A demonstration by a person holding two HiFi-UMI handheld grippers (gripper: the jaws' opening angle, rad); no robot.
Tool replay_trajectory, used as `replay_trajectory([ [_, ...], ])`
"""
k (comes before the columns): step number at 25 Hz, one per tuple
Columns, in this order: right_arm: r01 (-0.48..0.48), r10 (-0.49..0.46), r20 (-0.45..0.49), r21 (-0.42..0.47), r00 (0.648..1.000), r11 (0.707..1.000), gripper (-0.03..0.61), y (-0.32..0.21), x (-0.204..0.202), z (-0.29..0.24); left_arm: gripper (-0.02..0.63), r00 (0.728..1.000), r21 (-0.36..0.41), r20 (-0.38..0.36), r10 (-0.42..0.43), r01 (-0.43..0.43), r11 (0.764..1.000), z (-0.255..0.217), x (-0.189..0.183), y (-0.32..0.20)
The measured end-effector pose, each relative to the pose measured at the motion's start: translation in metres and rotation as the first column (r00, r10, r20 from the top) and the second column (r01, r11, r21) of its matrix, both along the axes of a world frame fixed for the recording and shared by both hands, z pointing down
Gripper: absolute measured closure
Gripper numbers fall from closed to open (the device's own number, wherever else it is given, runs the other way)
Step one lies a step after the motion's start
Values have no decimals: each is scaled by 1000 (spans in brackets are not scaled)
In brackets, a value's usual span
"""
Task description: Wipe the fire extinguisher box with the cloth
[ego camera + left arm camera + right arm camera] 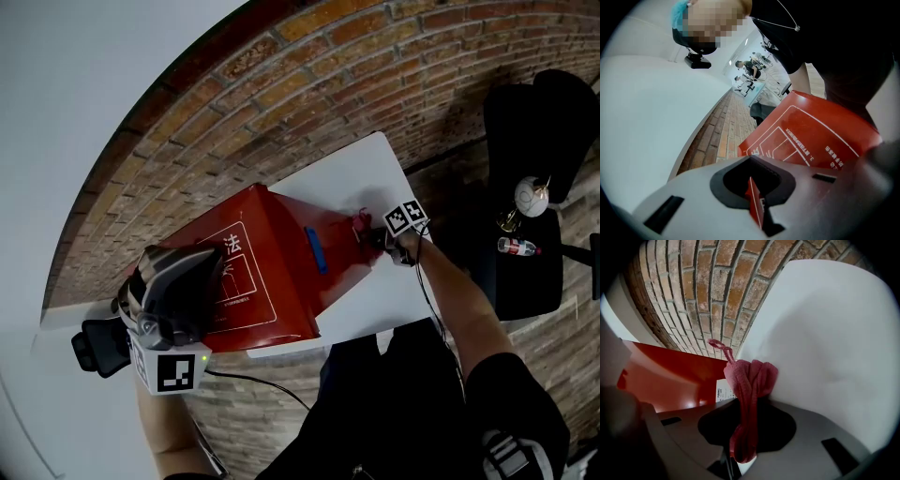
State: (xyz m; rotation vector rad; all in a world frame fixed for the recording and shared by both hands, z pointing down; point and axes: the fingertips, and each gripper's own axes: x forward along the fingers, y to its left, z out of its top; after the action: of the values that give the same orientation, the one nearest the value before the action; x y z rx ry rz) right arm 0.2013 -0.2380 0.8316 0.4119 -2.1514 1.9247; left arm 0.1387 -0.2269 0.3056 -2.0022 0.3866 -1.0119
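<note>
box (272,272) on table (361,173): stiff thin sheet, likely light and slick | left gripper (754,199) clenched on box's left edge | right gripper (740,451) grasps cloth (750,378) at box's right end: soft, limp; hold mid-bunch

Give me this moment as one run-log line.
left gripper: shut on box edge; right gripper: shut on cloth; cloth near box end, contact unclear

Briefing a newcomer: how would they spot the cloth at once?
On the white table lies a red box. At its right-hand end in the head view, the right claw pinches the cloth: a bunched pink-red rag, woven, unlike the glossy box.
</note>
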Motion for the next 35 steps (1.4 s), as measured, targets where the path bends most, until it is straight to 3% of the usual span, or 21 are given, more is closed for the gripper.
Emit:
replay_trajectory([
  [35,-57,58,35,-44,998,997,479,55,8,0,583,1000,2,-1,8,-8,1000,-1,3,0],
])
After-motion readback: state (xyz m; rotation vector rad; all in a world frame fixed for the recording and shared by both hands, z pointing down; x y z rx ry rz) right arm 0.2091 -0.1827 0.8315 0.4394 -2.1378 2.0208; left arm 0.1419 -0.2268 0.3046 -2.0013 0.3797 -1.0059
